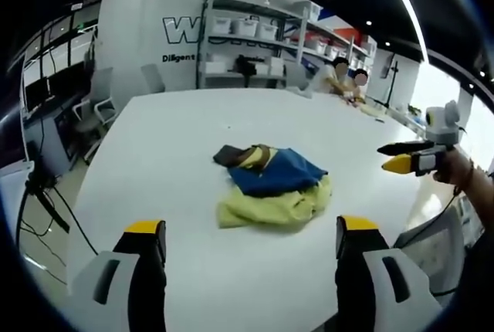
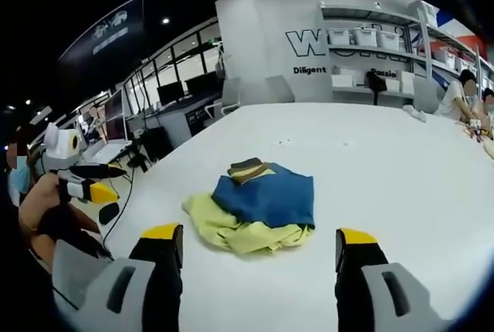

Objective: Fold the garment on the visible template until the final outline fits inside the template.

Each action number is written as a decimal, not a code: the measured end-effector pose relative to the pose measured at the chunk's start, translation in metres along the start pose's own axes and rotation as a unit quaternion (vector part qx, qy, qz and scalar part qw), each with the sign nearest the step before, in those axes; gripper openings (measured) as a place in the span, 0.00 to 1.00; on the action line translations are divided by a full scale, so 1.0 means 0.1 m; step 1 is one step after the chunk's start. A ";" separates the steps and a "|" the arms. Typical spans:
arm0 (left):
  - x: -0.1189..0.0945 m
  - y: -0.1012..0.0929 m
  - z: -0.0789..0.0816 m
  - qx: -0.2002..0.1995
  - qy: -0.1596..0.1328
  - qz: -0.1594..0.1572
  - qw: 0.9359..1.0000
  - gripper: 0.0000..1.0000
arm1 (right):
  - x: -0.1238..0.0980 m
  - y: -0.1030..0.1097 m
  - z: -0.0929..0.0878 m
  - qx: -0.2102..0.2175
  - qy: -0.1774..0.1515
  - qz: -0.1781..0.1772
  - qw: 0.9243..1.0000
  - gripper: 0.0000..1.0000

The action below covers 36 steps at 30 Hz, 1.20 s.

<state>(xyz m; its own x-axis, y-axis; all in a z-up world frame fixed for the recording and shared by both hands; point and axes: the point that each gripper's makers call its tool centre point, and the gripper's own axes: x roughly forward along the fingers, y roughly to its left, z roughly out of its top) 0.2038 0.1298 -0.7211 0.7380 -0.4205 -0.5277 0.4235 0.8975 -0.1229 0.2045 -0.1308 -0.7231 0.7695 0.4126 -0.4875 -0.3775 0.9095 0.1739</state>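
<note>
My left gripper [image 1: 251, 232] has two black jaws with yellow tips, each set in a pale grey housing with a dark slot. My right gripper [image 2: 259, 239] is built the same — black jaws, yellow caps, grey shells. Seen from the side, its jaws look slim and pointed, yellow below, black on top.

An open lab-office: storage shelves [image 1: 255, 38] with bins, desk monitors [image 2: 181, 89], white worktable [image 2: 386, 162]
</note>
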 end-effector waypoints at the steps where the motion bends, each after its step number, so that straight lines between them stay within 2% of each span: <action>1: 0.01 0.01 0.00 0.000 0.001 0.001 1.000 0.88 | 0.02 0.00 0.00 -0.001 0.001 0.001 1.000 0.78; 11: 0.22 0.14 -0.01 -0.003 0.015 0.009 1.000 0.85 | 0.31 0.05 0.03 -0.011 0.006 0.021 1.000 0.75; 21: 0.45 0.21 -0.04 -0.003 0.031 0.008 0.999 0.83 | 0.60 0.07 -0.03 -0.013 0.021 0.037 0.999 0.73; 24: 0.53 0.19 -0.02 0.006 0.027 -0.006 1.000 0.84 | 0.68 0.07 -0.06 -0.014 0.026 0.040 0.999 0.73; 26: 0.59 0.20 -0.05 0.006 0.034 -0.005 0.999 0.82 | 0.73 0.07 -0.06 -0.020 0.023 0.043 0.999 0.72; 28: 0.66 0.20 -0.08 0.002 0.041 -0.007 0.999 0.81 | 0.81 0.04 -0.06 -0.025 0.024 0.039 0.999 0.70; 33: 0.82 0.19 -0.09 -0.012 0.037 -0.017 0.999 0.79 | 0.99 0.04 -0.05 -0.032 0.021 0.048 0.998 0.68; 36: 0.94 0.21 -0.16 -0.010 0.053 -0.018 0.998 0.76 | 1.09 0.04 -0.07 -0.032 0.023 0.053 0.998 0.64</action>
<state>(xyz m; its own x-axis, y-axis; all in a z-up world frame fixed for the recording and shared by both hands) 0.2729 0.1110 -0.7867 0.6624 -0.4377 -0.6080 0.4377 0.8848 -0.1600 0.2827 -0.0829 -0.7818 0.6996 0.5015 -0.5091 -0.4882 0.8556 0.1719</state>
